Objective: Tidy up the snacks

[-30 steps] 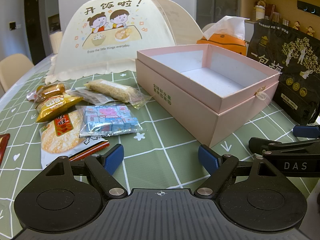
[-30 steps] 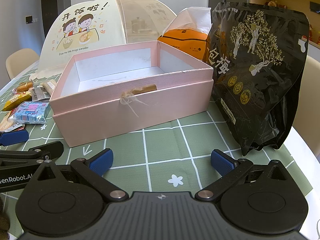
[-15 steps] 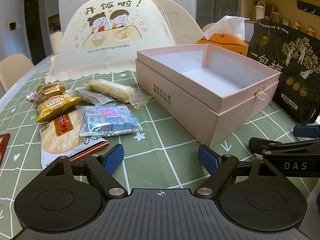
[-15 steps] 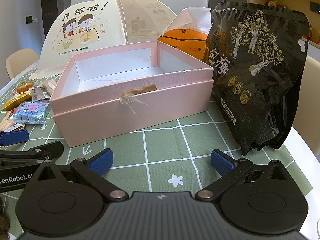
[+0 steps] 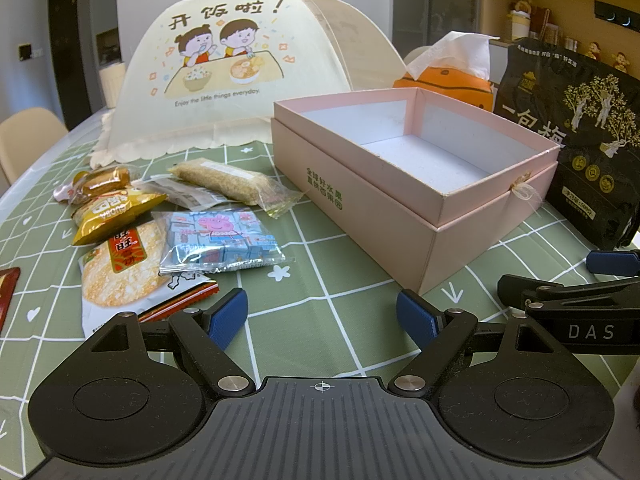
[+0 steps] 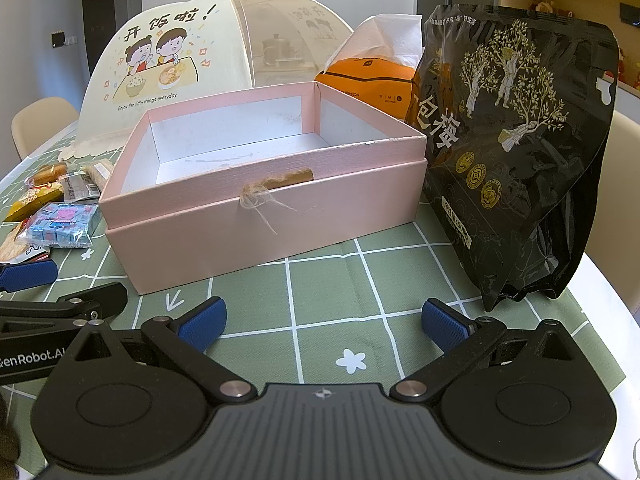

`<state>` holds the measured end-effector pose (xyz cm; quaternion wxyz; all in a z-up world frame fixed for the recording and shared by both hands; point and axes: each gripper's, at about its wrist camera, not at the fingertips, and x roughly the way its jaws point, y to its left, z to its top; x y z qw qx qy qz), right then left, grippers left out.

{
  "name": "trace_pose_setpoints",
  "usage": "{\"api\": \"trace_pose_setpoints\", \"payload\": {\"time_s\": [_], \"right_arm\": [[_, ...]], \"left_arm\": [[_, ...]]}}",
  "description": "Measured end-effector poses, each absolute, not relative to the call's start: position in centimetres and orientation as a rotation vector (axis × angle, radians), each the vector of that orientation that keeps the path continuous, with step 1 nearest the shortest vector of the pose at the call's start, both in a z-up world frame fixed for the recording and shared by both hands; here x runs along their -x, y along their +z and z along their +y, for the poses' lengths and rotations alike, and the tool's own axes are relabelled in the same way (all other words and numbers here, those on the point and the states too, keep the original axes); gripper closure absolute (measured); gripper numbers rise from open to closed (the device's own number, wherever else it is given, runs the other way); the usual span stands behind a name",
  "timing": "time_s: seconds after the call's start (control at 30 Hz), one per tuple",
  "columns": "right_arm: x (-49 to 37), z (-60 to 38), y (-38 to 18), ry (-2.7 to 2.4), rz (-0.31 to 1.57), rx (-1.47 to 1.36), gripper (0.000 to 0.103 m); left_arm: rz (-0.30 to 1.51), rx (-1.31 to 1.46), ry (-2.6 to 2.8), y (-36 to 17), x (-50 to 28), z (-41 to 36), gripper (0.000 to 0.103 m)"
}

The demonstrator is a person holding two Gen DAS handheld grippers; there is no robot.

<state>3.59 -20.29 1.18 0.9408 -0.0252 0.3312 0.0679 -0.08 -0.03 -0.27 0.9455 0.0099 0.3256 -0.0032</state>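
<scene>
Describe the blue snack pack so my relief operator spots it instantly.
Start at the open pink box on the green checked tablecloth; the snack pile lies to its left. The blue snack pack is the pile's closest packet to the box: clear wrap, small blue cubes, a pink cartoon pig, unlike its gold and orange neighbours.

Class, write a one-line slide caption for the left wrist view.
Open left tongs face an empty pink box, with snack packets lying on the green checked tablecloth to its left.

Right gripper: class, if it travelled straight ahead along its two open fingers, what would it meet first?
Most likely the near wall of the pink box, which stands straight ahead of the right gripper across bare green checked tablecloth. The black pouch stands off to the right of that line; depth is only estimated.
</scene>
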Motion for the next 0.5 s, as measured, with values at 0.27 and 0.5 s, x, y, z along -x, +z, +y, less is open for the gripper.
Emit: {"api": "trace_pose_setpoints", "payload": {"time_s": [0.27, 0.5], "right_arm": [[-3.61, -20.32, 1.18, 0.138, 0.675, 0.051, 0.000], [-3.62, -20.32, 1.18, 0.138, 0.674, 0.052, 0.000]], "left_arm": [[0.663, -0.020, -0.007, -0.49, 0.14, -0.05, 0.015], [0.662, -0.020, -0.007, -0.68, 0.20, -0.07, 0.015]]}}
